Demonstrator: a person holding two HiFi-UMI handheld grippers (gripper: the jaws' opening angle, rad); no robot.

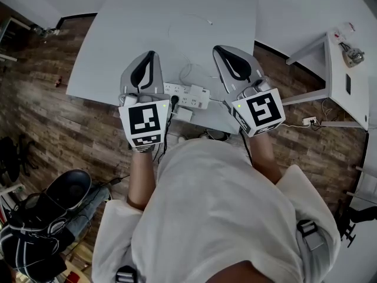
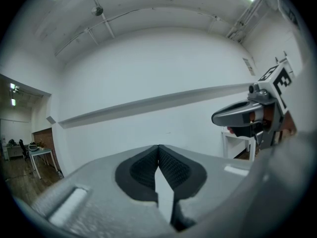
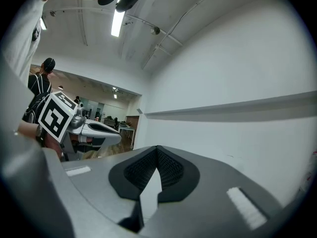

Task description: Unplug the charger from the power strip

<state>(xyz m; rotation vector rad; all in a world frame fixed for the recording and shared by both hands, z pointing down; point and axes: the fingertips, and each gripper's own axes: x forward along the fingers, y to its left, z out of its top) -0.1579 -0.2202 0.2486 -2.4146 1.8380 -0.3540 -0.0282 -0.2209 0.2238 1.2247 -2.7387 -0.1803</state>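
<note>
The left tongs (image 2: 158, 147) are seen clenched and empty in their own view, with only wall ahead. Solely in the head view are the power strip (image 1: 187, 95) and white charger (image 1: 184, 114) shown, at the counter's (image 1: 177, 16) near edge. The right tongs (image 3: 157, 148) are likewise clenched, empty.

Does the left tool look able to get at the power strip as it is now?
Probably yes, but not at once. Nothing lies between the left tool and the power strip beside it; yet its jaws are shut and it points past the strip at the wall.
</note>
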